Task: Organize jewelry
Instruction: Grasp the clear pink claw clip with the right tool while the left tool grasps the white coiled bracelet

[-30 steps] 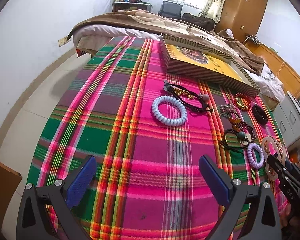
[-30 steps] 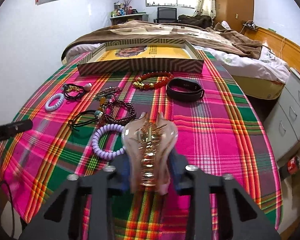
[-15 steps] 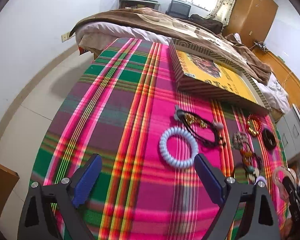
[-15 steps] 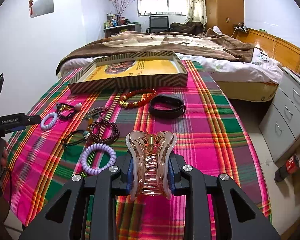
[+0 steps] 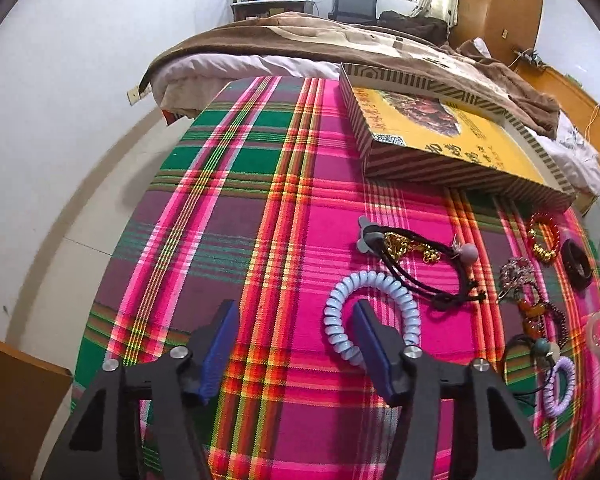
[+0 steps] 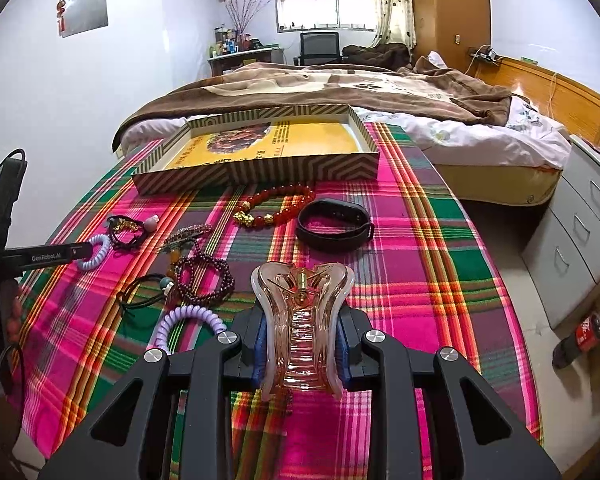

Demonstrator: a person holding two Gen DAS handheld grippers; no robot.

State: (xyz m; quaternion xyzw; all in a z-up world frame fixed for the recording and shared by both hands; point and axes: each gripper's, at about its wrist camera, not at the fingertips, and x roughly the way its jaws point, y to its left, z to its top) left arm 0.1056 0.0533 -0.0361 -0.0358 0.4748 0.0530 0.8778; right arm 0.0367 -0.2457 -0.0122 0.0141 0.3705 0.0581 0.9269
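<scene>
My right gripper (image 6: 302, 336) is shut on a clear pink hair claw clip (image 6: 302, 324), held above the plaid cloth. My left gripper (image 5: 296, 332) is open, low over the cloth, its right finger (image 5: 374, 346) inside the loop of a light blue spiral hair tie (image 5: 374, 312). The same tie shows in the right wrist view (image 6: 96, 254) beside the left gripper's tip. A striped box with a yellow floor (image 6: 260, 148) lies at the far end; it also shows in the left wrist view (image 5: 440, 136).
On the cloth lie black hair ties with a gold charm (image 5: 416, 256), a red bead bracelet (image 6: 278, 210), a black band (image 6: 334, 224), a dark bead bracelet (image 6: 204, 280) and a purple spiral tie (image 6: 188, 320). A bed (image 6: 340, 88) is behind, drawers (image 6: 580, 224) at right.
My left gripper has moved forward and right to the light blue spiral tie and narrowed its opening. My right gripper has risen slightly with the claw clip.
</scene>
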